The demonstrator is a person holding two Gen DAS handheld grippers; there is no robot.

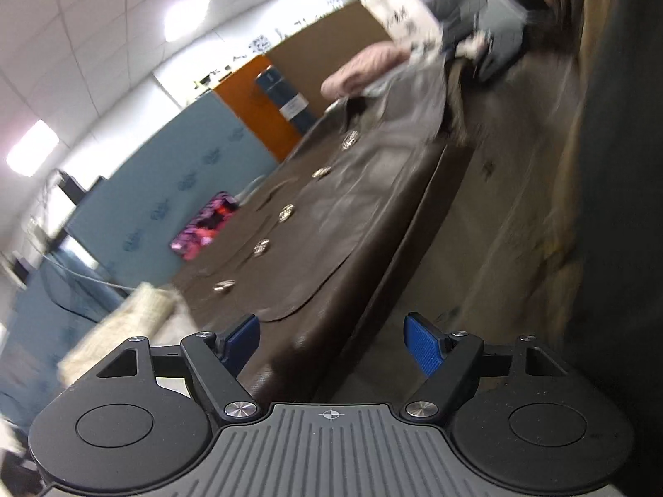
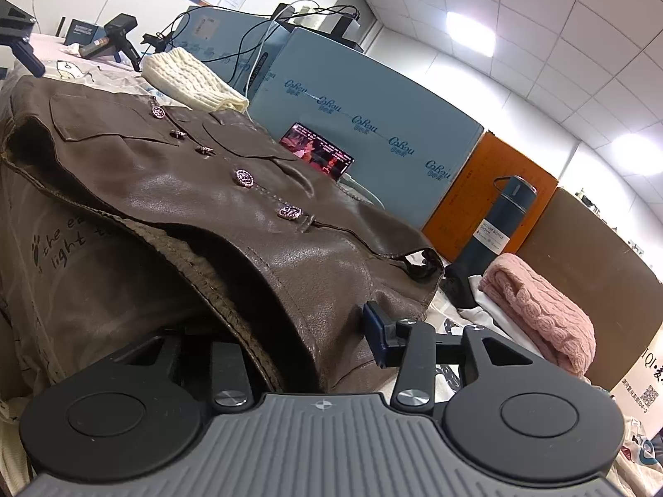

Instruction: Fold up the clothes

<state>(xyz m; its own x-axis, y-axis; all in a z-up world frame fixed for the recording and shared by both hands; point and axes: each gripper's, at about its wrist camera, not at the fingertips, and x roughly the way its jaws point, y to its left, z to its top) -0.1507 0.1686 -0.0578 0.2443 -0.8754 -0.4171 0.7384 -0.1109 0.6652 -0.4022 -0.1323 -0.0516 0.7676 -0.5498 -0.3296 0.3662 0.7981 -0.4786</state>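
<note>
Though creased, buttoned brown jacket [image 2: 257, 207]

jacket [image 2: 232, 190]: brown leather, buttoned | lies flat, front up | one side seemingly folded over

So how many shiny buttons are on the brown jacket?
5, in a row down the front of the brown jacket: one nearest the cream sweater, then, and the last nearest the collar. Folds may hide more.
</note>
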